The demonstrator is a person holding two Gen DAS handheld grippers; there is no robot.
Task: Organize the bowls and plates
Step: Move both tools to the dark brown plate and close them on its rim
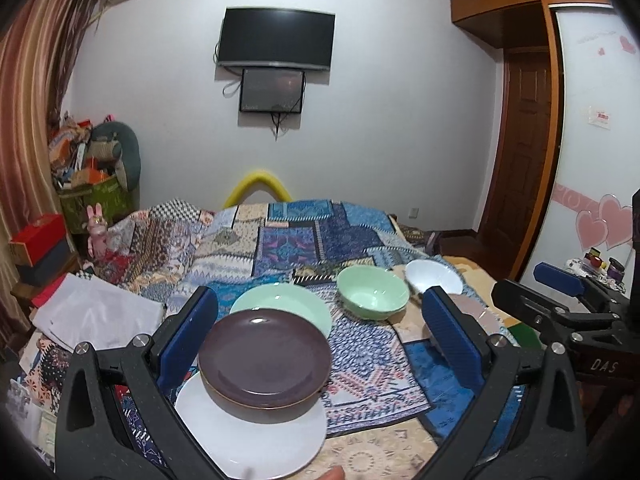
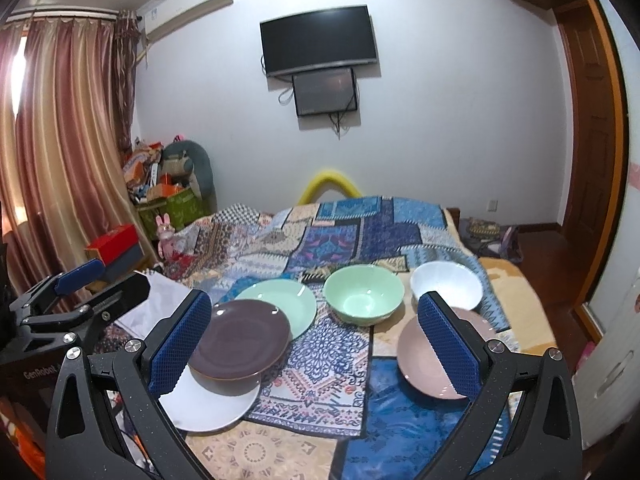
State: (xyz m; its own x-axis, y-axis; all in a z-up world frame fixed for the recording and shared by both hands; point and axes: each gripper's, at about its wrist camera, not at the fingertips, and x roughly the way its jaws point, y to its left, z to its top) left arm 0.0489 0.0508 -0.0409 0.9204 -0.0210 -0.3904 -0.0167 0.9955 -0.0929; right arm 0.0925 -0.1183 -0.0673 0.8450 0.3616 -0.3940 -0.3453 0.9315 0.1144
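With both the left gripper (image 1: 320, 328) and right gripper (image 2: 316, 332) wide and empty above the bed (image 2: 328, 360), slide under the purple plate (image 2: 240, 338) at 9 o'clock, lifting it level so it does not slip off the white plate (image 2: 208, 406)

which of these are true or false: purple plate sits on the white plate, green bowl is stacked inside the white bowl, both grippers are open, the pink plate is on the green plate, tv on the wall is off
1. The purple plate sits on the white plate. True.
2. The green bowl is stacked inside the white bowl. False: they stand side by side on the quilt.
3. Both grippers are open. True: the left gripper and the right gripper hold nothing.
4. The pink plate is on the green plate. False: it lies alone, to the right, in front of the white bowl.
5. The TV on the wall is off. True: its screen is dark.
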